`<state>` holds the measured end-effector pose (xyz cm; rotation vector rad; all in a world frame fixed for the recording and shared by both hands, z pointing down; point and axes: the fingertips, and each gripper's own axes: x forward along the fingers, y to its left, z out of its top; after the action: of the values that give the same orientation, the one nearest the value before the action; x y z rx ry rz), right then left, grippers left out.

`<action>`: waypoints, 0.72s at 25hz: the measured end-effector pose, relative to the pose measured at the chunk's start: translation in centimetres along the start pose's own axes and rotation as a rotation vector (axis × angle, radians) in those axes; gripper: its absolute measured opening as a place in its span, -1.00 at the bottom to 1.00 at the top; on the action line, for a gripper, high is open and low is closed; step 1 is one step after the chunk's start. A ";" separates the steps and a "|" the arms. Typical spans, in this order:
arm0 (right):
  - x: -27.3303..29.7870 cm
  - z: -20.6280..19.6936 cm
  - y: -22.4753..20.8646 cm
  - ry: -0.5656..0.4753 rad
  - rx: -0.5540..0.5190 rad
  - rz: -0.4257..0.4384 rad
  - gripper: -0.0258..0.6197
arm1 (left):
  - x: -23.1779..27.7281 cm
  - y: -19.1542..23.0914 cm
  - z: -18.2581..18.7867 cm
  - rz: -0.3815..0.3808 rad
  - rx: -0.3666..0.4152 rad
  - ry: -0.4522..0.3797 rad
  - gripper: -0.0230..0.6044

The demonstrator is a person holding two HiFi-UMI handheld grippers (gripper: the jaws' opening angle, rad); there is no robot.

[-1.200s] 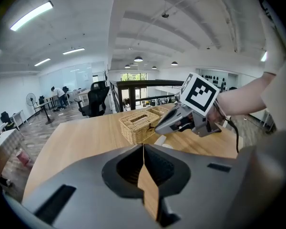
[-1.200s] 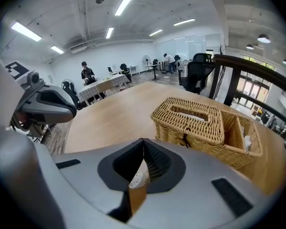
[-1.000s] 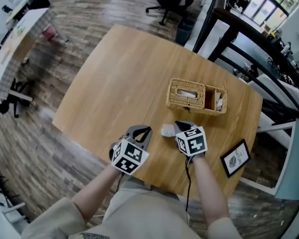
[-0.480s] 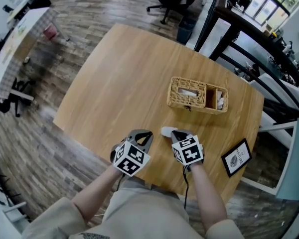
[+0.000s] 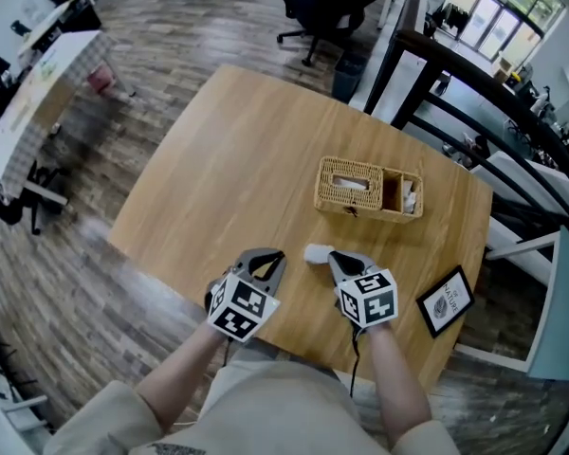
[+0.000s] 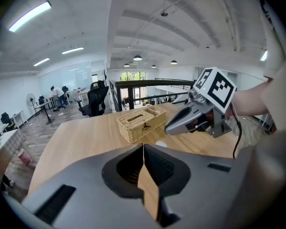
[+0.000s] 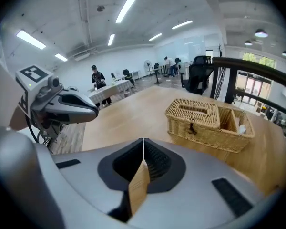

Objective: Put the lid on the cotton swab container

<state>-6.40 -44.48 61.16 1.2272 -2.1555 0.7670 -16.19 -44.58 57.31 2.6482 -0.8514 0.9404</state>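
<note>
The left tool (image 6: 143, 149) and the right tool (image 7: 143, 144) are both clenched on nothing, side by side over the near edge of the bench (image 5: 228, 159). Just ahead of the right tool lies a small white piece (image 5: 317, 252), too small to tell whether it is lid or container. It is probably light, stiff plastic, best pinched at its rim. Its mate is not visible, perhaps hidden in the wicker basket (image 5: 360, 190)

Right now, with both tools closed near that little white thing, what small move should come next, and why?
Probably open the right gripper: its jaws are shut on nothing, and the small white object lies on the table just ahead of its tip. Closed jaws could not take hold of it. The object is too small here to identify.
</note>
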 end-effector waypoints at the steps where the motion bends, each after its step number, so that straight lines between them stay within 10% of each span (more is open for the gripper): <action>1: -1.3 1.0 0.3 -0.037 0.000 -0.009 -0.84 | -0.9 0.1 0.8 0.011 0.001 -0.023 -0.85; 18: -23.8 11.5 6.9 -0.572 -0.077 -0.156 -0.84 | -14.0 -4.5 14.8 0.073 0.157 -0.421 -0.85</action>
<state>-3.98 -35.90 35.28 1.7031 -2.4521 0.2785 -14.85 -40.03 36.95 3.0274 -1.0012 0.4818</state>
